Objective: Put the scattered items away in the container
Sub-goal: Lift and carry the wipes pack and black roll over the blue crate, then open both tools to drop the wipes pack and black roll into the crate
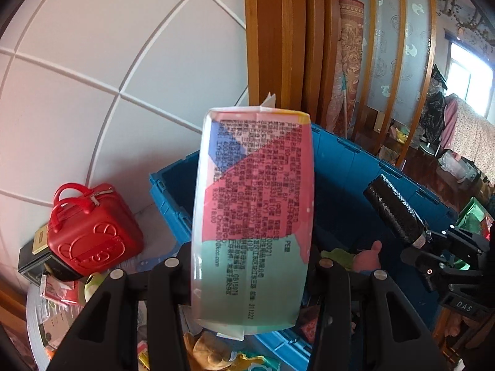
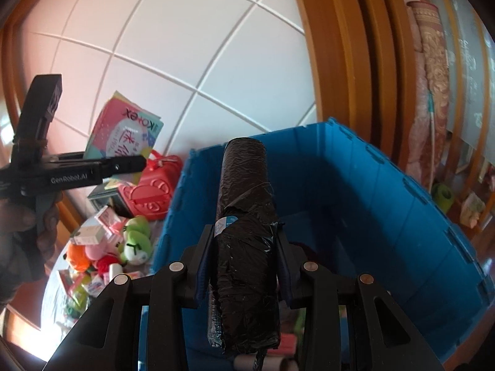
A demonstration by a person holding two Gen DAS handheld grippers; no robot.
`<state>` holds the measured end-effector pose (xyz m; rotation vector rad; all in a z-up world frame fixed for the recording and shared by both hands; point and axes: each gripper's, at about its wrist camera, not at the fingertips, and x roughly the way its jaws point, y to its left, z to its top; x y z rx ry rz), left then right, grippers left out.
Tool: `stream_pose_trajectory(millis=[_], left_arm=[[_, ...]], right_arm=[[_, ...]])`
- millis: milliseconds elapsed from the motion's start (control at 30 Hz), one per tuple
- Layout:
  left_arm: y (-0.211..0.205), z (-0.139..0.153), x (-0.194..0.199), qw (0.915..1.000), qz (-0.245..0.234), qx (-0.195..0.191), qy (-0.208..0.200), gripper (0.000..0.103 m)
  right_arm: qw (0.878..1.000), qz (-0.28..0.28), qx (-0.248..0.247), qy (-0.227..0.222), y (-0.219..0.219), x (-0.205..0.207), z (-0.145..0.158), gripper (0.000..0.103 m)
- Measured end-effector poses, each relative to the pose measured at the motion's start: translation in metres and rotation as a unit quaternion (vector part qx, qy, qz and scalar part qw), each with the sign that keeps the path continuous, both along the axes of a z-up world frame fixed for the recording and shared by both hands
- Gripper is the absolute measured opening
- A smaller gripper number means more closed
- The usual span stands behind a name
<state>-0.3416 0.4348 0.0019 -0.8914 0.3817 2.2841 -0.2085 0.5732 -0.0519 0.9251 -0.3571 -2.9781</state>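
Observation:
My left gripper (image 1: 249, 262) is shut on a pink, blue and green soft pack (image 1: 252, 216) and holds it upright above the near rim of the blue crate (image 1: 355, 167). The pack also shows in the right wrist view (image 2: 123, 133), held by the left gripper (image 2: 123, 164). My right gripper (image 2: 244, 247) is shut on a roll of black bin bags (image 2: 244, 232) and holds it over the open blue crate (image 2: 386, 191). The roll (image 1: 393, 213) and the right gripper (image 1: 433, 247) show at the right of the left wrist view.
A red case (image 1: 92, 232) stands on a dark box left of the crate; it also shows in the right wrist view (image 2: 151, 191). Plush toys (image 2: 136, 241) and small packets (image 2: 92, 232) lie on the table. A white panelled wall and wooden frame stand behind.

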Motion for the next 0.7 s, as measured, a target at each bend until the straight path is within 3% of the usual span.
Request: stream_pose_trajectory(millis=[367,633,667,700], left_arm=[[0.058,-0.015,-0.042,0.9996,-0.013,-0.015,-0.019,0.045],[0.081,-0.009,-0.063,1.0,-0.003,0.002,-0.008,0.048],[0.083,-0.009,-0.067,0.9999,0.002,-0.005,-0.009,0.053],[0.084,-0.009,-0.071,0.9998,0.008,-0.011,-0.013,0.073]], right_arm=[[0.999,-0.037,-0.005,-0.012,0.042,-0.015,-0.012,0.035],[0.998,-0.056,-0.005,-0.007,0.059,-0.031,-0.013,0.037],[0.998,-0.064,-0.002,-0.004,0.061,-0.033,-0.011,0.048],[0.998,-0.07,0.001,-0.003,0.062,-0.035,-0.01,0.065]])
